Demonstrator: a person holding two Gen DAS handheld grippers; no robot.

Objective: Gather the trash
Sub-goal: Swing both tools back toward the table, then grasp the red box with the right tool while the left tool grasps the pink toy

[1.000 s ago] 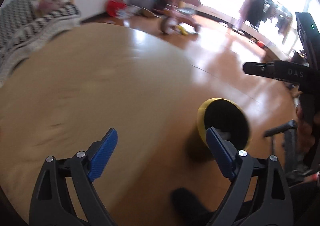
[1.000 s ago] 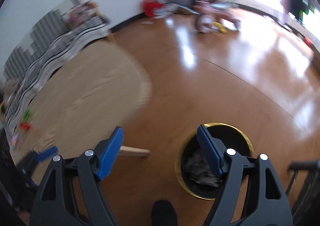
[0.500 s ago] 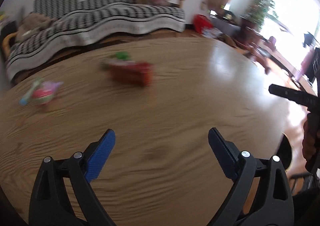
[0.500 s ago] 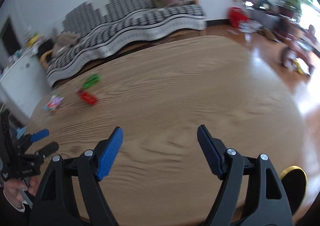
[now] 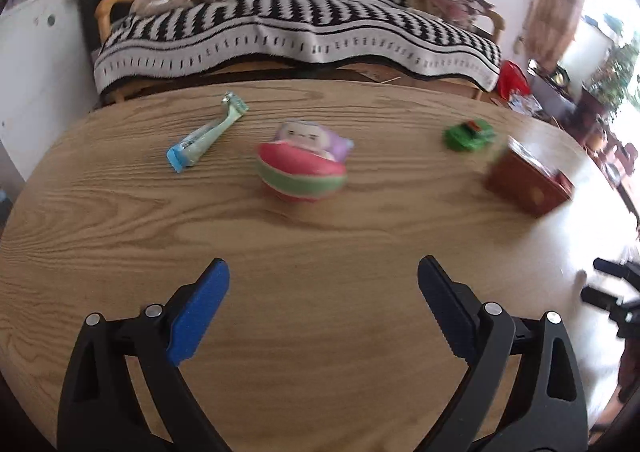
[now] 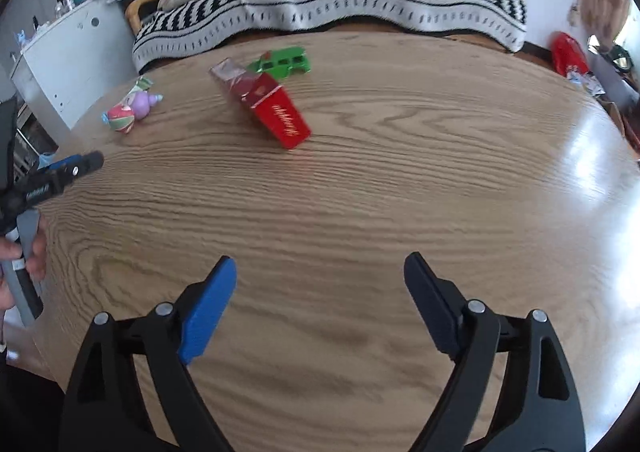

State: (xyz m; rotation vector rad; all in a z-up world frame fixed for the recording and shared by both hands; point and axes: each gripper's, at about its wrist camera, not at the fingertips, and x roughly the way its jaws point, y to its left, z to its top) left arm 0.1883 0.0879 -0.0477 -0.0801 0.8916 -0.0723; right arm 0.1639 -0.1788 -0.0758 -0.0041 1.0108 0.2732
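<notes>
On the round wooden table (image 5: 320,332) lie a blue-green wrapper (image 5: 206,132), a red, green and purple snack bag (image 5: 306,164), a green toy car (image 5: 470,135) and a red box (image 5: 528,180). My left gripper (image 5: 322,292) is open and empty, above the near table edge, well short of the snack bag. In the right wrist view the red box (image 6: 274,108), green car (image 6: 282,61) and snack bag (image 6: 130,112) lie far ahead. My right gripper (image 6: 320,284) is open and empty over the table (image 6: 360,212).
A sofa with a black-and-white striped blanket (image 5: 296,24) stands behind the table. A white cabinet (image 6: 68,56) is at the left. The left gripper shows at the left edge of the right wrist view (image 6: 48,180). Red bag on the floor (image 6: 568,52).
Both grippers swung left from the floor and the yellow-rimmed trash bin to face the table. The bin has left both views. The table items now sit closer and more central.
</notes>
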